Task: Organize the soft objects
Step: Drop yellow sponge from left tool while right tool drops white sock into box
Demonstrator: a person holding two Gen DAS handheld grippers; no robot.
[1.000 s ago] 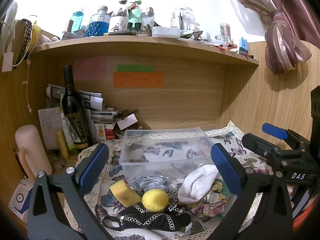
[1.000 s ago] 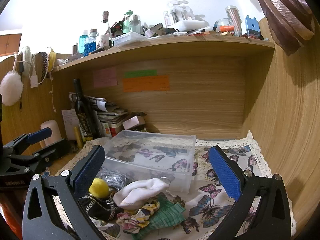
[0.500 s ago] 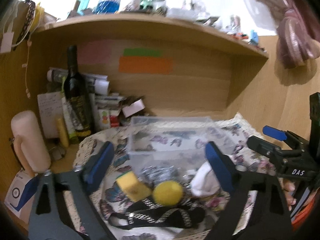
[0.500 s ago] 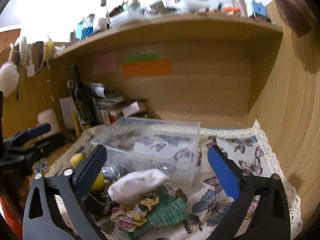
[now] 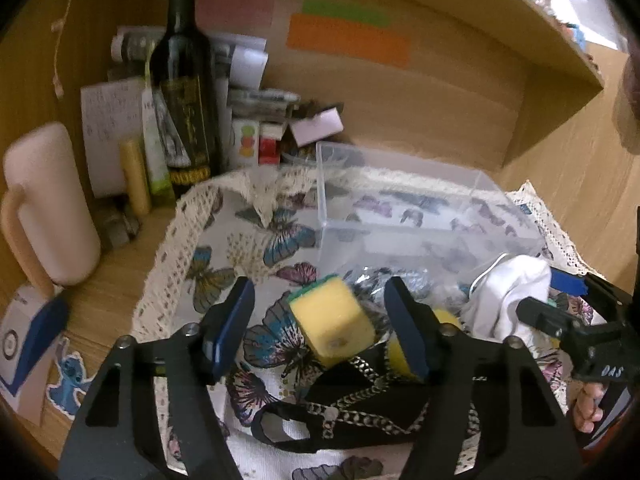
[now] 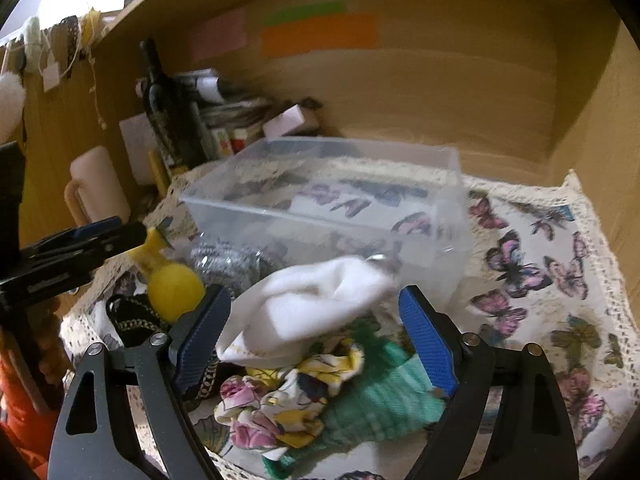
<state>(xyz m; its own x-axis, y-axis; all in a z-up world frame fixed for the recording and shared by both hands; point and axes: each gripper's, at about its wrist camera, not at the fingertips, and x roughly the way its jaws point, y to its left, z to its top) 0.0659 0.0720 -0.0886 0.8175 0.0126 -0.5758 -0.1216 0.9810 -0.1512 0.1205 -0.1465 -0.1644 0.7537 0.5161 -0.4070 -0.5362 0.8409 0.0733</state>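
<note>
A yellow sponge (image 5: 332, 326) lies on the butterfly cloth between the open blue pads of my left gripper (image 5: 320, 330). A yellow ball (image 5: 400, 354) sits partly hidden behind the left gripper's right finger; it also shows in the right wrist view (image 6: 174, 292). A white sock (image 6: 316, 304) lies between the open pads of my right gripper (image 6: 316, 344), above a floral scrunchie (image 6: 288, 396) and a green cloth (image 6: 380, 396). A black chain-trimmed strap (image 5: 352, 404) lies in front. The clear plastic box (image 6: 320, 188) stands empty behind the pile.
A steel scourer (image 6: 224, 258) lies by the box. A dark wine bottle (image 5: 186, 88), papers and small boxes stand at the back left, with a pink mug (image 5: 46, 204) further left. Wooden walls close the nook at the back and right. The butterfly cloth (image 6: 540, 264) spreads right.
Both grippers have moved down and forward toward the pile. The left now brackets the sponge and the right brackets the white sock. Both jaws stay open.
</note>
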